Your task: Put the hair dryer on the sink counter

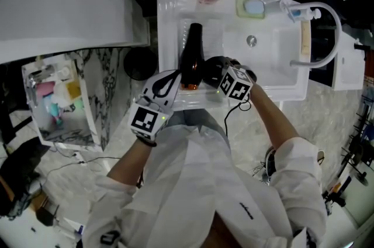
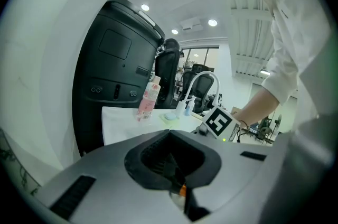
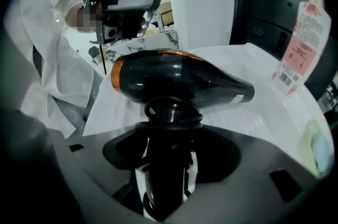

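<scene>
My right gripper [image 3: 166,154] clamps handle of glossy black, orange-ringed hair dryer [image 3: 179,80] over white sink counter [image 1: 169,13]. My left gripper [image 1: 174,77] is closed, empty, just beside dryer.

No text can be read in full.
- Label on pink bottle [image 3: 302,43]: barcode and pink print, too small to read.
- Pale sticker near the nozzle of hair dryer [image 3: 179,77]: unreadable.
- Cubes on left gripper [image 1: 169,83] and right gripper [image 1: 215,72]: black-and-white square codes, no letters.
- White sleeve [image 1: 292,182]: short dark script, illegible.
</scene>
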Motion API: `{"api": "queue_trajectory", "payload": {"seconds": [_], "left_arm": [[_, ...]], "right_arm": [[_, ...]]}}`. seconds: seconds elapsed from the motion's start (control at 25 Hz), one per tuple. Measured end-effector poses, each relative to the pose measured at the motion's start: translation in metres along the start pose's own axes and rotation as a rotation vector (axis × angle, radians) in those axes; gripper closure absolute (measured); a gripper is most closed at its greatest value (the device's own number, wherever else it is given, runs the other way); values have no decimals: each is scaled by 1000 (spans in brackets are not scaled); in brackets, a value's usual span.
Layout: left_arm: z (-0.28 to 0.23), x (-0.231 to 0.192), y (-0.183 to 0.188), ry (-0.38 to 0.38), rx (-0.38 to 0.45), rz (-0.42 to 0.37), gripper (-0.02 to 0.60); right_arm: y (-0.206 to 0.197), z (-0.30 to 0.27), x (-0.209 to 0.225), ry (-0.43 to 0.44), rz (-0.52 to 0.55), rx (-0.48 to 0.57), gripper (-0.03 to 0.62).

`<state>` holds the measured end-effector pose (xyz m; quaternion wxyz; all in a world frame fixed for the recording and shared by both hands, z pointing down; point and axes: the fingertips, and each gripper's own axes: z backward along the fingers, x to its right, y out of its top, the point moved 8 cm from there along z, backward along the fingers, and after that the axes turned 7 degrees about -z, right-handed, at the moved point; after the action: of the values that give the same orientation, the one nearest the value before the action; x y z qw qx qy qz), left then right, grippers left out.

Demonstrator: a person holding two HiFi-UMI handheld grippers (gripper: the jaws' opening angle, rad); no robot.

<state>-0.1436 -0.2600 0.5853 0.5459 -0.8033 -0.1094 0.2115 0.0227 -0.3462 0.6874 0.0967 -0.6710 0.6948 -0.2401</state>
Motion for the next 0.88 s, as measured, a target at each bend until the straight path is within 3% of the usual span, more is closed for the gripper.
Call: {"api": "queue_trajectory", "payload": {"seconds": [0.24, 0.88], "left_arm": [[0, 4, 1, -3, 5, 2, 558], [5, 5, 16, -10, 22, -27, 558]], "right_arm": [[-2, -3, 1, 1, 15, -9, 309], [3, 20, 3, -14, -158, 78, 215]]}}
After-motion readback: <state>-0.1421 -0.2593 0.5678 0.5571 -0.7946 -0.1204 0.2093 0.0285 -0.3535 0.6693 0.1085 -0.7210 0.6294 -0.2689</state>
